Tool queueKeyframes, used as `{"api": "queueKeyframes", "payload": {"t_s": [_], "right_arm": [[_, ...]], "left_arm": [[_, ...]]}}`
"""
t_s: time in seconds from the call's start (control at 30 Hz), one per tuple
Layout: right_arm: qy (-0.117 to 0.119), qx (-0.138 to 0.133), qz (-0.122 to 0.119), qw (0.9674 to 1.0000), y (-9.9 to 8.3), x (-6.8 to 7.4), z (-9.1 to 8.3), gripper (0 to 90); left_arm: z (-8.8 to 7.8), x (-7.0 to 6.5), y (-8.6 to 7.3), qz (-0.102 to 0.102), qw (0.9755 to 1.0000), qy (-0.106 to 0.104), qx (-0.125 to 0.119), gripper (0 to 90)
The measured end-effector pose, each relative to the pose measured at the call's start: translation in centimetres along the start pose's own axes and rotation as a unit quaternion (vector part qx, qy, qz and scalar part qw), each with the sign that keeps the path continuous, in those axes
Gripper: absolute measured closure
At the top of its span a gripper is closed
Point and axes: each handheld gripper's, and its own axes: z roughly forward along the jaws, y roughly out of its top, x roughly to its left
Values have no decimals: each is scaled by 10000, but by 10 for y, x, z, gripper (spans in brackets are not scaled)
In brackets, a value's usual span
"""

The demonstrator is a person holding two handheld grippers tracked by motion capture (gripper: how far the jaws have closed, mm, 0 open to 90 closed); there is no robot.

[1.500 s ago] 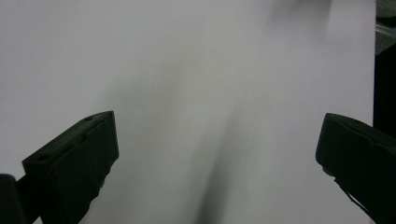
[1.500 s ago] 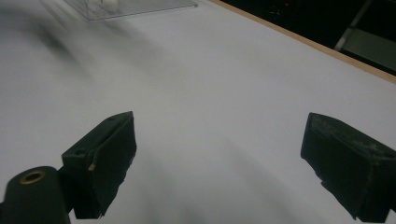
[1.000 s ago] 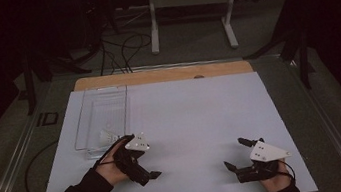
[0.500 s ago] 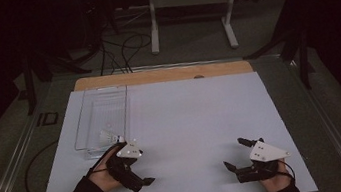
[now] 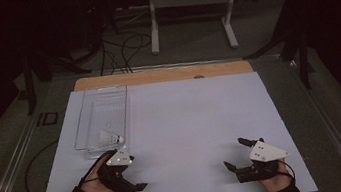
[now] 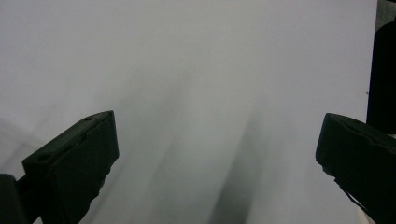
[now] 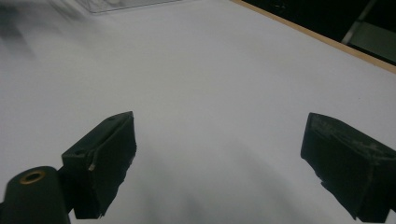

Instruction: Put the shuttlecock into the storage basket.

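A white shuttlecock [image 5: 109, 139] lies in the near end of a clear plastic tray [image 5: 90, 103] on the left of the white table sheet [image 5: 187, 124]. My left gripper [image 5: 132, 179] sits just in front of the tray, near the table's front edge. A hand holds it, and its jaws stand wide open over bare sheet [image 6: 217, 154]. My right gripper [image 5: 236, 153] rests at the front right, also open with nothing between its jaws [image 7: 219, 158]. It points across the sheet toward the tray's corner [image 7: 121, 3].
A wooden strip [image 5: 160, 74] runs along the table's far edge. Beyond it the floor is dark, with cables [image 5: 116, 48] and a white stand [image 5: 190, 2]. A metal rail [image 5: 11, 164] flanks the table on the left.
My left gripper has drawn back from the tray's near end toward the front edge of the table. The right gripper has stayed where it was.
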Motion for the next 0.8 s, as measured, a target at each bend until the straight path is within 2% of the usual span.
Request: {"api": "queueKeyframes", "payload": {"t_s": [0.13,0.4,0.53,0.6,0.8], "right_arm": [[-3,-2,5,10000,0,0,0,101],[-4,-7,6,10000,0,0,0,101],[-3,-4,7,10000,0,0,0,101],[0,-2,16,10000,0,0,-1,101],[-10,-12,7,10000,0,0,-1,101]], "left_arm": [[-5,3,-7,-164,9997,75,-137,1],[-6,6,-17,-363,9988,232,-222,1],[-7,4,-18,-360,9984,274,-329,1],[-8,2,-18,-399,9977,337,-435,1],[-7,4,-22,-565,9956,528,-526,1]]}}
